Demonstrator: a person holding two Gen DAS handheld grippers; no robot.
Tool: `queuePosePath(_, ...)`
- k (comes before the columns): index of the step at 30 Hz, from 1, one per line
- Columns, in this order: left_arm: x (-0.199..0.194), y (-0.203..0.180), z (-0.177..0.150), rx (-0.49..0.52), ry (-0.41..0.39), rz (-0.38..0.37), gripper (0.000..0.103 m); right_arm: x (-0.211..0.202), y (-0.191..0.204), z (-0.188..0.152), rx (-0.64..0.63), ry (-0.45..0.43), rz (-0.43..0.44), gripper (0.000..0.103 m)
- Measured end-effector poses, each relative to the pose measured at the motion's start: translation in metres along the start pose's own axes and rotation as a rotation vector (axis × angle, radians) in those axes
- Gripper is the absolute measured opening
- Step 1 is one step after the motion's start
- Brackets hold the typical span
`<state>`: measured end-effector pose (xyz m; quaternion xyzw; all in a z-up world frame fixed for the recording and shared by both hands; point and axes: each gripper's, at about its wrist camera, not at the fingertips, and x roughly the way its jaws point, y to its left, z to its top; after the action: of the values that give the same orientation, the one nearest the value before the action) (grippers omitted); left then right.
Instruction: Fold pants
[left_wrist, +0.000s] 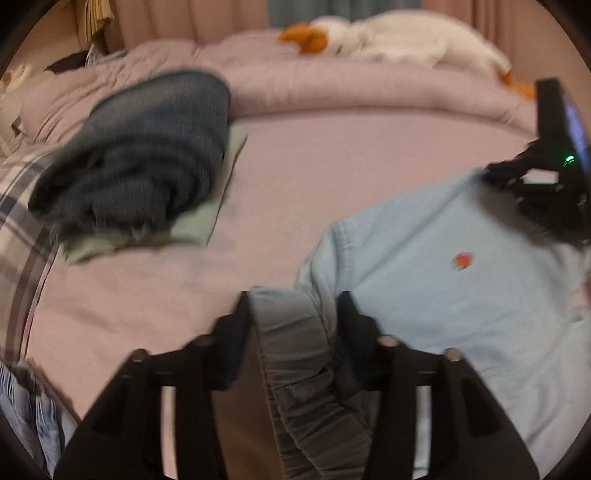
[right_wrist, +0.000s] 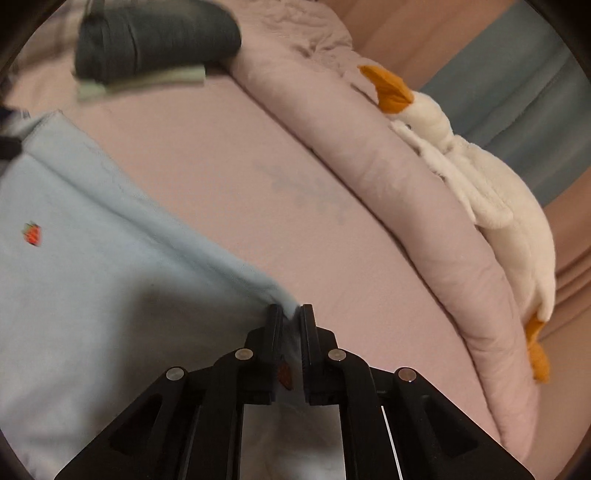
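Observation:
Light blue pants (left_wrist: 443, 266) with a small red strawberry mark lie spread on the pink bed sheet. My left gripper (left_wrist: 293, 299) has the gathered elastic waistband (left_wrist: 295, 350) between its fingers, which stand fairly wide; the grip looks loose. My right gripper (right_wrist: 291, 314) is shut on a corner of the same pants (right_wrist: 92, 277), which stretch away to the left. The right gripper also shows in the left wrist view (left_wrist: 546, 177) at the far edge of the pants.
A stack of folded clothes, dark blue (left_wrist: 147, 155) on top of pale green, sits at the back left. A rolled pink duvet (right_wrist: 406, 203) and a white plush goose (right_wrist: 480, 177) lie along the far side. Plaid fabric (left_wrist: 18, 206) lies at the left.

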<state>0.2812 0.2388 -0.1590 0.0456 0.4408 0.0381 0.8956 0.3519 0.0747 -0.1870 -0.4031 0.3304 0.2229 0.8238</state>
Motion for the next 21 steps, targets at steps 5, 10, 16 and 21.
queuePosePath(5, -0.030, 0.024, -0.011, -0.036, -0.047, 0.096, 0.071, -0.028, -0.021, -0.012, 0.083, -0.047, 0.018, 0.006)
queuePosePath(10, -0.081, 0.018, -0.026, -0.045, -0.131, -0.001, 0.068, -0.101, -0.088, -0.055, 0.383, -0.164, 0.099, 0.006)
queuePosePath(16, -0.098, -0.056, -0.028, 0.024, -0.118, -0.220, 0.069, -0.119, -0.135, -0.190, 0.707, 0.083, 0.038, 0.025)
queuePosePath(21, -0.082, -0.115, -0.024, 0.065, -0.079, -0.323, 0.069, -0.127, -0.181, -0.319, 1.225, 0.127, 0.059, 0.044)
